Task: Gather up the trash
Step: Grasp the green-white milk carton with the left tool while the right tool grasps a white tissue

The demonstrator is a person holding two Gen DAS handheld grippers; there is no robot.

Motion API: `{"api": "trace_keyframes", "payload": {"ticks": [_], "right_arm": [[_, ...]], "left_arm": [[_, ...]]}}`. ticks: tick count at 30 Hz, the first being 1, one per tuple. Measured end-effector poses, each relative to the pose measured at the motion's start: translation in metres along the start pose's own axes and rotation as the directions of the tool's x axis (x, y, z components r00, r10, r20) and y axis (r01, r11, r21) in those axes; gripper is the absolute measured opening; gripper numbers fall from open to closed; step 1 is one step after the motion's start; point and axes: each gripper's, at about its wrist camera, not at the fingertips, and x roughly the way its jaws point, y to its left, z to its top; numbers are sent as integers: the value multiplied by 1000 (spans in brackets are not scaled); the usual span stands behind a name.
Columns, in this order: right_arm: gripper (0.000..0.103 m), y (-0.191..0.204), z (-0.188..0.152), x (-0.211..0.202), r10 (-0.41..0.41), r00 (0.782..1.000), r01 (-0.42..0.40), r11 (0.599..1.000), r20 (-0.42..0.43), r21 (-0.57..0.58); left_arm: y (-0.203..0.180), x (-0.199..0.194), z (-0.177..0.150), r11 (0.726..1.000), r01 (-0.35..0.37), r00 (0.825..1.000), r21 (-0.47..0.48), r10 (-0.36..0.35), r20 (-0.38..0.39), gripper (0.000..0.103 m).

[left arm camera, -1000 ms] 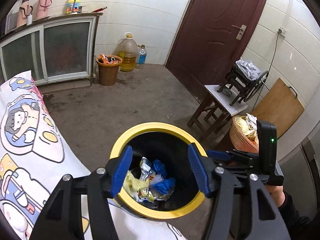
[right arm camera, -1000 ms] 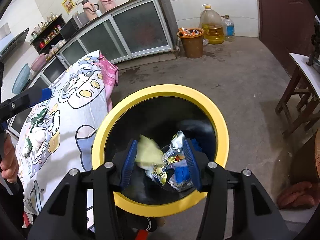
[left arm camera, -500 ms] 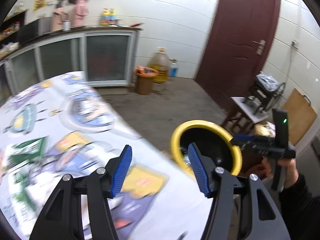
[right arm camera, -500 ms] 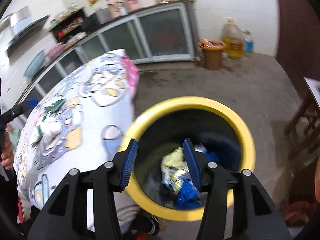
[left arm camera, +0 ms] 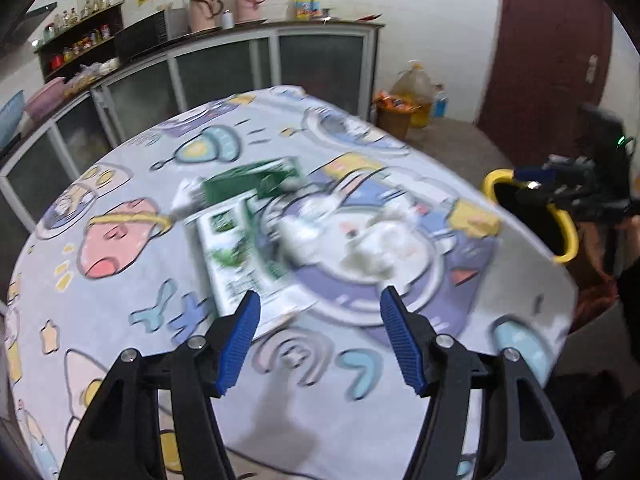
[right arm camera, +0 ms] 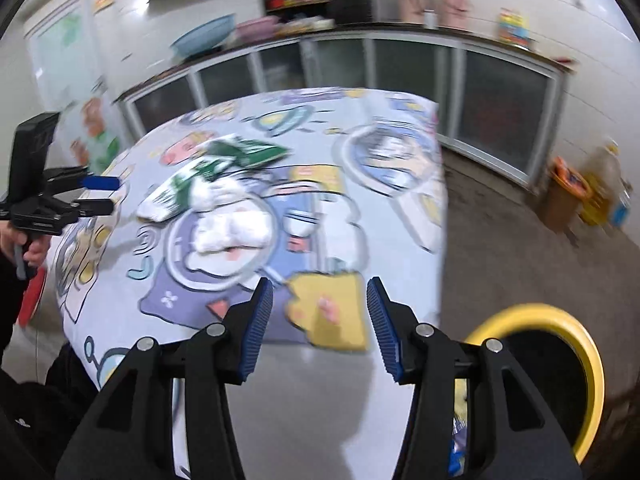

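On the cartoon-print tablecloth (left arm camera: 120, 300) lie a green and white packet (left arm camera: 236, 236), a dark green wrapper (left arm camera: 256, 178) and crumpled white tissue (left arm camera: 360, 240). They also show in the right wrist view: the packet (right arm camera: 180, 184), the wrapper (right arm camera: 248, 150), the tissue (right arm camera: 232, 228). The yellow-rimmed black bin (right arm camera: 576, 344) stands beside the table, also seen in the left wrist view (left arm camera: 568, 236). My left gripper (left arm camera: 320, 332) is open and empty above the table's near side. My right gripper (right arm camera: 318, 320) is open and empty over the table edge.
Glass-door cabinets (left arm camera: 224, 72) line the back wall. A brown waste basket (left arm camera: 396, 116) and an oil jug (left arm camera: 416, 88) stand on the floor by a dark red door (left arm camera: 548, 60). The view is motion-blurred.
Both grippers have swung away from above the bin toward the table. The trash on the tablecloth has come into view in front of them. Both stay open.
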Motion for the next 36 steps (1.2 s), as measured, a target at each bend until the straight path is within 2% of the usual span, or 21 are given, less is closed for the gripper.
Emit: {"api": "trace_keyframes", "payload": {"ticks": [5,10,14,17,21,26,29,36], "right_arm": [[47,42,24,30,59,997,-64,989,-40,-136],[51,72,38,59,93,990,-116,961,-103,-252],[53,82,45,75,107,985,-144,943,-136,-299],[56,88,48,87,116,980,-165,928,-163,-334],[57,92,51,100,122,975,-181,919,-184,-351],[57,95,55,112,120,974,-184,915,-193,-360],[57,96,56,118,127,971,-194,911,-201,-365],[57,94,60,131,131,965,-209,906,-226,-367]], "left_arm": [[24,15,-5,997,-6,1000,-77,4,-25,64],[28,26,0,998,-4,999,-66,1,-48,66],[30,34,7,999,-12,998,-41,10,-67,69],[32,41,14,999,7,996,-41,-11,-88,72],[35,55,18,999,-24,993,-35,20,-119,74],[55,76,27,994,-60,987,-94,45,-156,75],[63,87,33,990,-48,985,-129,26,-173,75],[64,110,47,991,-48,981,-125,24,-193,75]]}}
